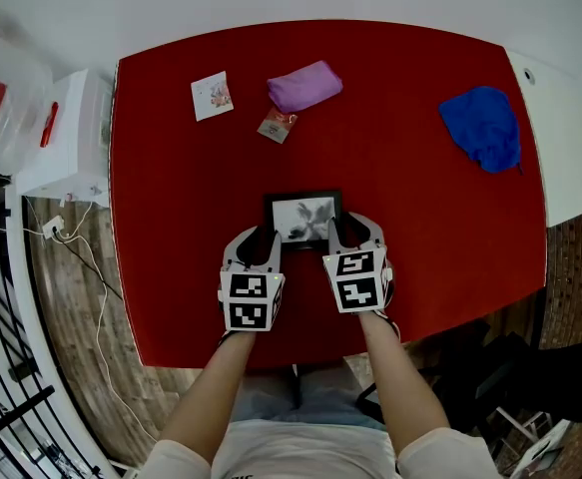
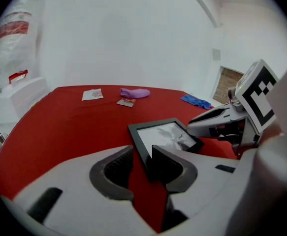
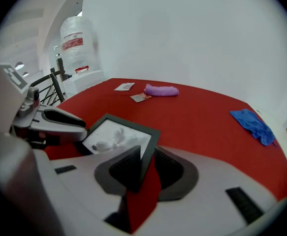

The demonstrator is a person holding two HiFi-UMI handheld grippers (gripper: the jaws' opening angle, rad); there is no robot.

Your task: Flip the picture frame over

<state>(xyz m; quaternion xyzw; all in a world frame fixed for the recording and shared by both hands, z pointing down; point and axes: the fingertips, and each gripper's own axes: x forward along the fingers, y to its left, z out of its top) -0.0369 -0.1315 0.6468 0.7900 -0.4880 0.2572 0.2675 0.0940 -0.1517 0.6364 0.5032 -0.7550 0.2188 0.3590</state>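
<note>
A red tabletop (image 1: pixel 171 168) fills the space in front of me, set against a plain white wall, with wooden floor (image 1: pixel 81 267) beyond its edge. The picture frame (image 1: pixel 303 216) lies near the middle of it, picture side up, its near edge towards me. From the head view I see my left gripper (image 1: pixel 259 239) at the frame's left near corner and my right gripper (image 1: pixel 350 230) at its right near corner, but the marker cubes cover the fingers, so the grip cannot be read there. My left gripper view settles one side: the frame's left bar stands between my spread fingers, close against the inner one, with a strip of red showing on the other side. My right gripper view shows the fingers pinching the frame's right bar. Whether the frame's underside has left the cloth I cannot tell from any view. Far beyond the frame lie a purple cloth bundle (image 1: pixel 304 86), a small packet (image 1: pixel 278 125) and a white card (image 1: pixel 212 95); the print on the card is too small to make out. A crumpled blue cloth (image 1: pixel 482 126) lies well off to the frame's right.
</note>
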